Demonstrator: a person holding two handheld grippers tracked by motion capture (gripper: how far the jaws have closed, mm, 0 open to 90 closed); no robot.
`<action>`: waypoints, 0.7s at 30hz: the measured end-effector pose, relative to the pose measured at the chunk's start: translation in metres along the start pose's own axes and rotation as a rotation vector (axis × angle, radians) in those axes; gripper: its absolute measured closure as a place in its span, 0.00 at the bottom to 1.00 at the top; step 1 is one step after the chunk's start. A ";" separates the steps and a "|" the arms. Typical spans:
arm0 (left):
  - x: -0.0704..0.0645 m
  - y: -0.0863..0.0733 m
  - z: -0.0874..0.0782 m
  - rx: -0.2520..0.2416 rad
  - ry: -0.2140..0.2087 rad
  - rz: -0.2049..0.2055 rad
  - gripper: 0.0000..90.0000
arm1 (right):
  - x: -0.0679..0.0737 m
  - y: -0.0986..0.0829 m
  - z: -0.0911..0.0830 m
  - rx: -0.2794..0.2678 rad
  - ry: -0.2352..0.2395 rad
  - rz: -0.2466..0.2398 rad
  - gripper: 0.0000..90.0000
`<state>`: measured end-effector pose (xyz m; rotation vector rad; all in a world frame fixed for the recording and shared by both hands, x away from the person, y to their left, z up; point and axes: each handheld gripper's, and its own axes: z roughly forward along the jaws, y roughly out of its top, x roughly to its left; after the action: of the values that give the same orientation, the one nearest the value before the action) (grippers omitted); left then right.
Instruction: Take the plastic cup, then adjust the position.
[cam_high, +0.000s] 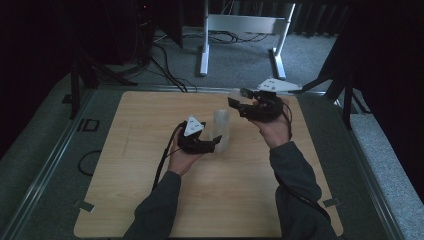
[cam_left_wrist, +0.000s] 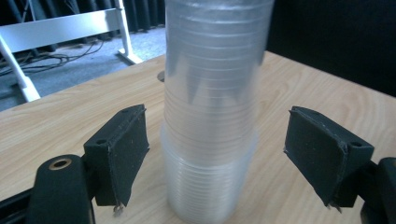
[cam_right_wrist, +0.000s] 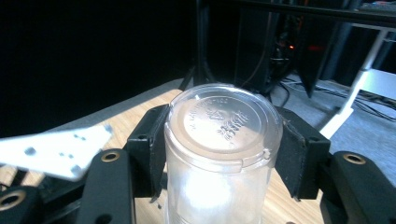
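Black jaws frame everything up close: in the left gripper view your left gripper (cam_left_wrist: 212, 158) stands spread wide, its padded faces well apart on either side of the stack of clear plastic cups (cam_left_wrist: 212, 116), neither face touching the plastic. That stack stands upright and inverted on the wooden table (cam_left_wrist: 56, 126), the nested rims showing as fine rings up its wall, and it is a little blurred. In the right gripper view your right gripper (cam_right_wrist: 223, 149) is closed on a single clear cup (cam_right_wrist: 223, 140), one jaw pressed against each side just under the cup's flat base, which faces the camera with embossed lettering on it; I cannot tell from this view whether the cup is free of the stack or seated on its top. From the high view, your left gripper (cam_high: 210, 143) sits low beside the foot of the stack (cam_high: 220, 129), near the middle of the table (cam_high: 150, 200), with its grey three-cornered plate facing up and its cable trailing back along your forearm. Your right gripper (cam_high: 239, 104) is held higher and farther back, above and to the right of the stack's top, with the pale cup (cam_high: 235, 94) faintly visible at its jaws. Beyond the far edge of the table, a white frame (cam_high: 240, 30) stands on grey carpet among loose cables.
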<state>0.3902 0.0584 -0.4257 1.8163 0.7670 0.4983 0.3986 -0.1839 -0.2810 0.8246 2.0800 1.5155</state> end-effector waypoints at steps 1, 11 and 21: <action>-0.001 0.000 -0.002 0.002 -0.004 -0.002 0.24 | -0.002 -0.004 -0.006 0.006 -0.009 0.004 0.46; -0.010 -0.004 -0.017 0.001 -0.014 -0.007 0.24 | -0.004 -0.036 -0.023 0.052 -0.060 0.048 0.46; -0.018 -0.008 -0.035 -0.031 -0.032 -0.005 0.23 | 0.004 -0.062 -0.028 0.065 -0.054 0.088 0.46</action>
<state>0.3527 0.0708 -0.4204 1.7891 0.7379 0.4750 0.3646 -0.2140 -0.3311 0.9826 2.0880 1.4604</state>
